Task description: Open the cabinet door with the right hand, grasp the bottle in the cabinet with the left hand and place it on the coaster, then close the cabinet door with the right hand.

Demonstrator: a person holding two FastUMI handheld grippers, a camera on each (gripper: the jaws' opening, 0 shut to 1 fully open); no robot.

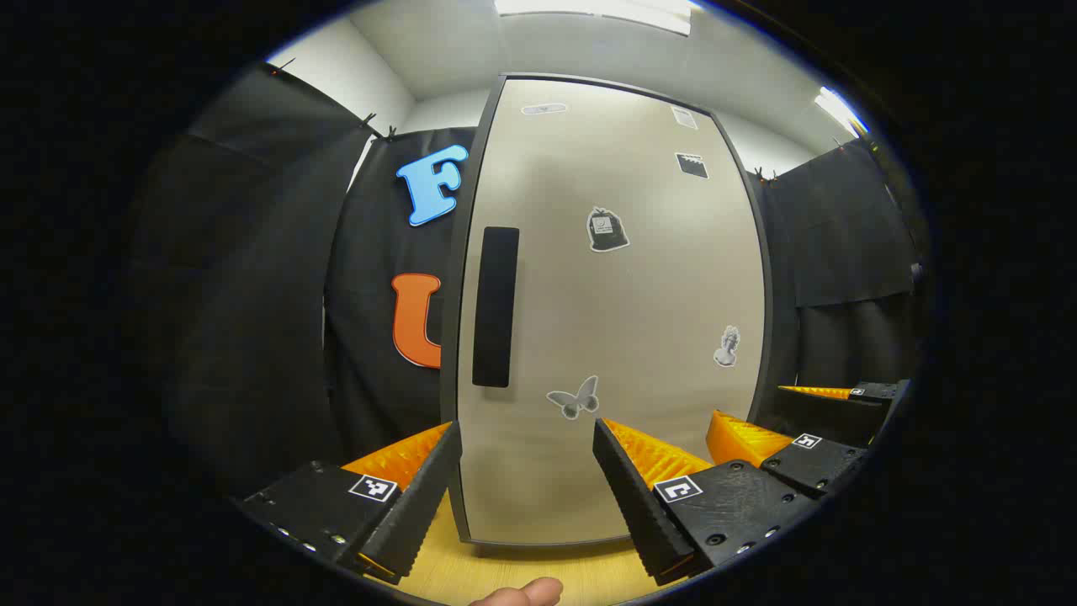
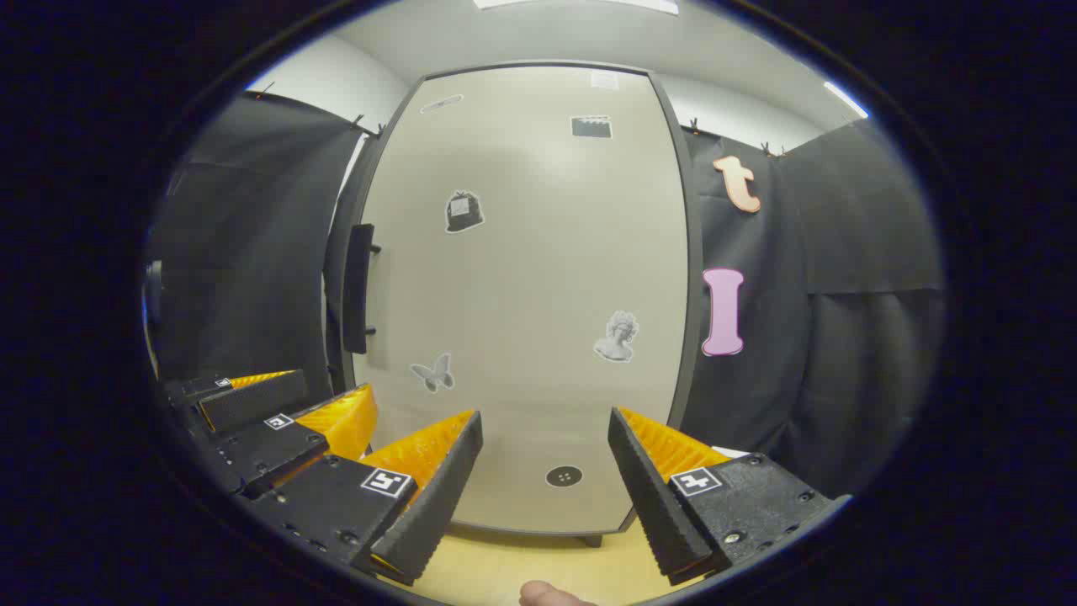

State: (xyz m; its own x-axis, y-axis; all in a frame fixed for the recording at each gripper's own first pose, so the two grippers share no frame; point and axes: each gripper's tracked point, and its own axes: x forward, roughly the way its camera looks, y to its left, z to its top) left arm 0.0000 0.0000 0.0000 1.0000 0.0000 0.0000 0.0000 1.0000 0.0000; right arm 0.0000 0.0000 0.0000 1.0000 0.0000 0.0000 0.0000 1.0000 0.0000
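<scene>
The cabinet door (image 1: 614, 320) is beige with several small stickers and stands closed, so the cabinet's inside is hidden. Its black vertical handle (image 1: 495, 307) sits along the door's left edge; the right gripper view shows the handle (image 2: 358, 286) side-on. My left gripper (image 1: 526, 433) is open a short way in front of the door's lower part, holding nothing. My right gripper (image 2: 545, 419) is also open and empty, facing the door (image 2: 530, 278) lower down. In the left gripper view the right gripper (image 1: 787, 450) is close beside on the right.
The cabinet stands on a light wooden tabletop (image 1: 522, 568), with black cloth walls (image 2: 808, 353) on both sides. A fingertip (image 1: 526, 592) shows at the bottom edge. In the right gripper view the left gripper (image 2: 290, 417) shows at the left.
</scene>
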